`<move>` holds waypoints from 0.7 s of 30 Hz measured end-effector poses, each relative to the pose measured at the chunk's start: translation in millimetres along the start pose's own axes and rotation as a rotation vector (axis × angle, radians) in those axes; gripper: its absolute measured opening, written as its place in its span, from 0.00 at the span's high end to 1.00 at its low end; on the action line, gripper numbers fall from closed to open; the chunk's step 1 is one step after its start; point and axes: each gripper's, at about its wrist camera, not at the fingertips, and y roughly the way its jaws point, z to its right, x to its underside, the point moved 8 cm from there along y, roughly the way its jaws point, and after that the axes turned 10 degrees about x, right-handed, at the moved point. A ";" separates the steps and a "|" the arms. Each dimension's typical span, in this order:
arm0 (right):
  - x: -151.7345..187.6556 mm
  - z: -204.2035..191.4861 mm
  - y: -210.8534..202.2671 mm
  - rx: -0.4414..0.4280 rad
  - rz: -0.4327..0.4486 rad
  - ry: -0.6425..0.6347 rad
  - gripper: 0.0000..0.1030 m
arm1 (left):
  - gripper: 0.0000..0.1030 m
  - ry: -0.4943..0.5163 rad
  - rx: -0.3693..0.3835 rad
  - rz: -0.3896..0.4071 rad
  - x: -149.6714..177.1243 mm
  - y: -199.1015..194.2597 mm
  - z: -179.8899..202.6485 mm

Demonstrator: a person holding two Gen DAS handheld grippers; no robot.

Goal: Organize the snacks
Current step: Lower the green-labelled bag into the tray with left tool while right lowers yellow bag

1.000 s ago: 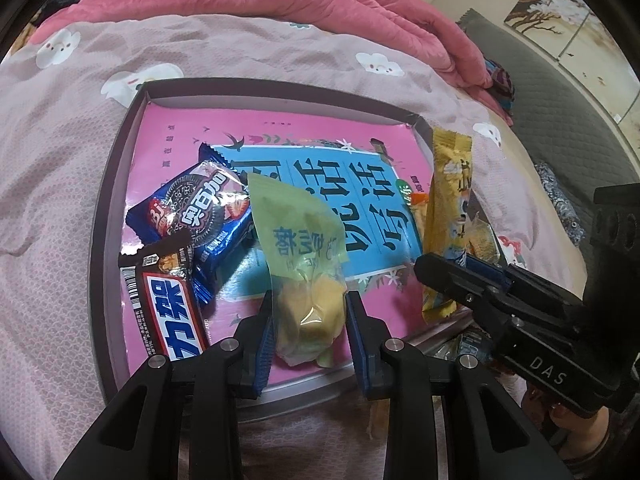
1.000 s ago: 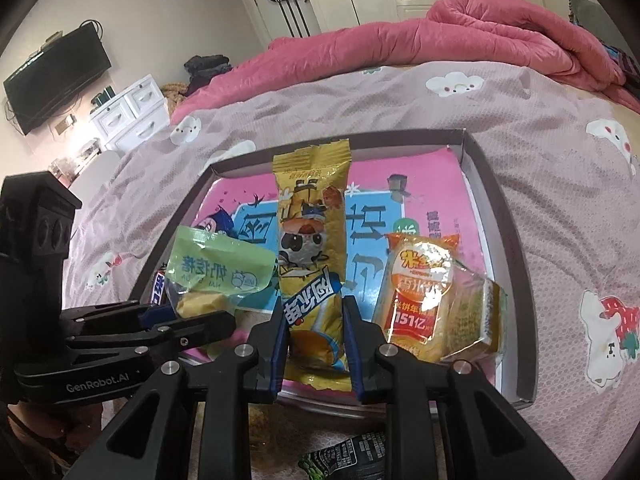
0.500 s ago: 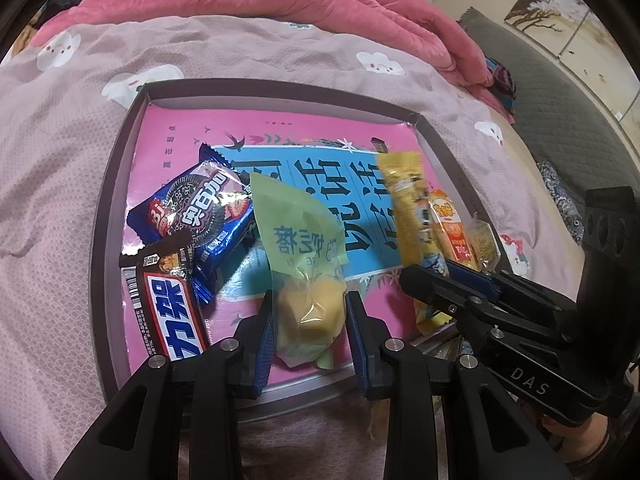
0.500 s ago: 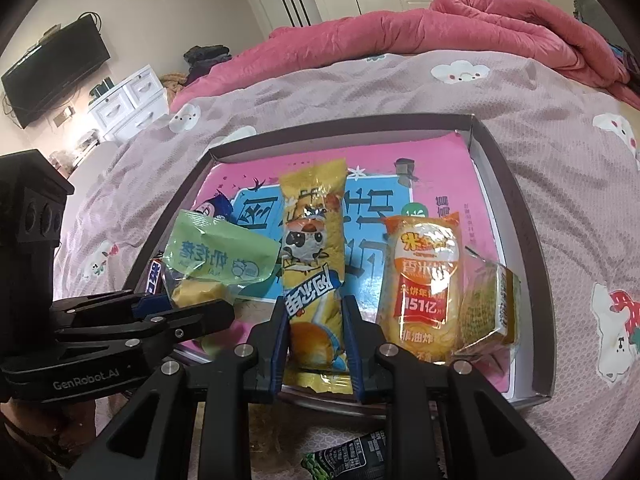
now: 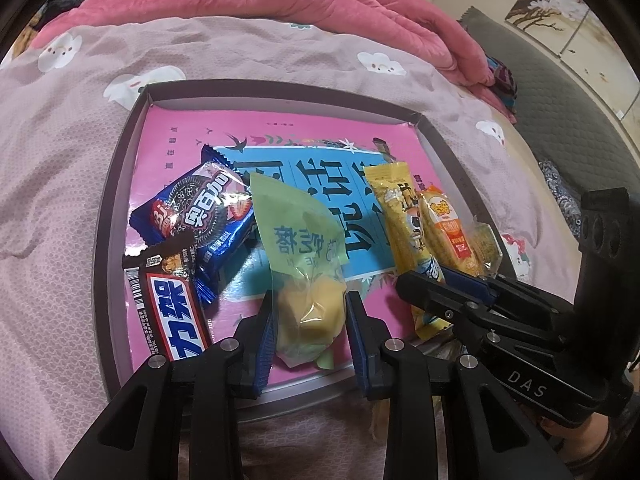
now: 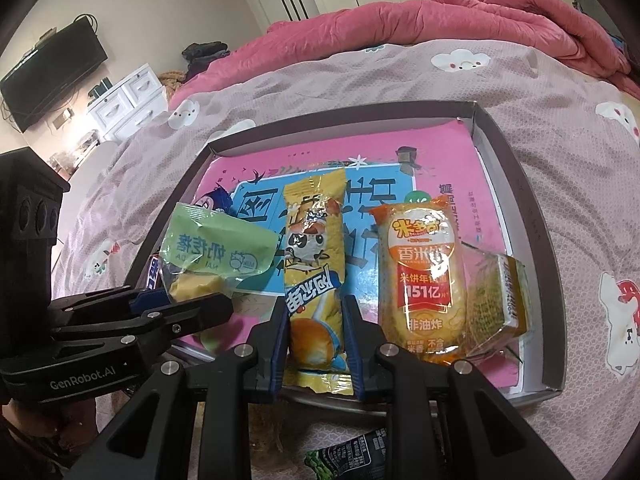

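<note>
- Green-topped clear packet [image 5: 300,268] with a yellow pastry inside sits between the blue pads of the left gripper [image 5: 310,322]; both pads press its lower, bulging end, so this gripper is clamped on it.
- The packet's green upper half leans away from the gripper over the pink-and-blue printed sheet [image 5: 188,152] that lines the shallow box [image 5: 120,184].
- Left of that packet lie a blue Oreo pack [image 5: 200,216] and, nearer the camera, a brown Snickers bar [image 5: 168,304]; the Oreo pack overlaps the bar's far end.
- In the right wrist view the right gripper [image 6: 316,332] is closed on the lower end of a long yellow cake bar wrapper [image 6: 316,256], its pads touching both sides.
- The wrapper runs straight away from the fingers, over the box's near rim and onto the printed sheet.
- Just right of it lies an orange rice cracker pack [image 6: 420,280], and touching that pack's right edge, a clear-wrapped yellow-green block [image 6: 496,296].
- The two grippers stand side by side at the box's near edge, the left one's green packet just left of the yellow wrapper.
- The box rests on a mauve bedsheet with cloud prints [image 6: 580,208]; a pink quilt [image 6: 480,12] is bunched behind.
- A dark green-printed wrapper [image 6: 352,456] lies on the sheet outside the box, under the right gripper.
</note>
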 end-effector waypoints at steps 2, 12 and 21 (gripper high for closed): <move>0.1 -0.6 -0.3 -0.006 -0.001 -0.001 0.74 | 0.68 0.001 -0.002 0.000 -0.2 -0.1 -0.1; 0.7 -1.3 -1.9 -0.019 -0.003 0.004 0.73 | 0.68 -0.005 -0.004 -0.001 0.3 -1.2 -2.2; -0.2 0.5 -3.6 -0.024 0.000 0.017 0.69 | 0.68 -0.006 -0.002 0.007 0.4 -3.7 -1.0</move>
